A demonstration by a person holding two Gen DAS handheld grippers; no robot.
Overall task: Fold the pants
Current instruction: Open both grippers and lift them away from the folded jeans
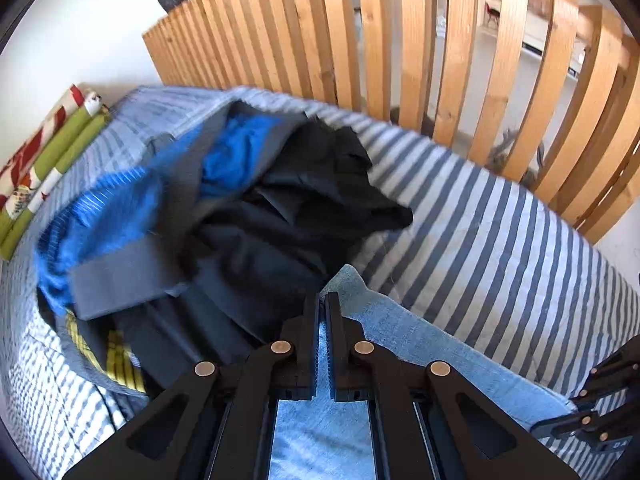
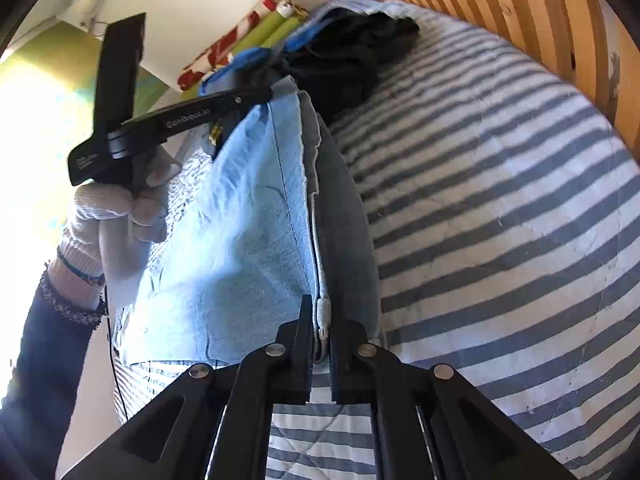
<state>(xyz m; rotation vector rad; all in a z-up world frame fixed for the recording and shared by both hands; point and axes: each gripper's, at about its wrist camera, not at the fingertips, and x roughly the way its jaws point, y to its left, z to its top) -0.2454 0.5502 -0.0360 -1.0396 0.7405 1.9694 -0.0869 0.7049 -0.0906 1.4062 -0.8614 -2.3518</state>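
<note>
Across the middle of the right wrist view, the pants (image 2: 240,240), pale blue denim, hang stretched above the striped bed (image 2: 500,220). At bottom centre the right gripper (image 2: 320,328) is clamped on their frayed edge. At upper left a gloved hand (image 2: 116,208) holds the left gripper (image 2: 268,94), pinched on the far end of the cloth. In the left wrist view its jaws meet on denim at lower centre, with a heap of dark and blue clothes (image 1: 240,208) mid-left and wooden slats (image 1: 400,40) along the top
</note>
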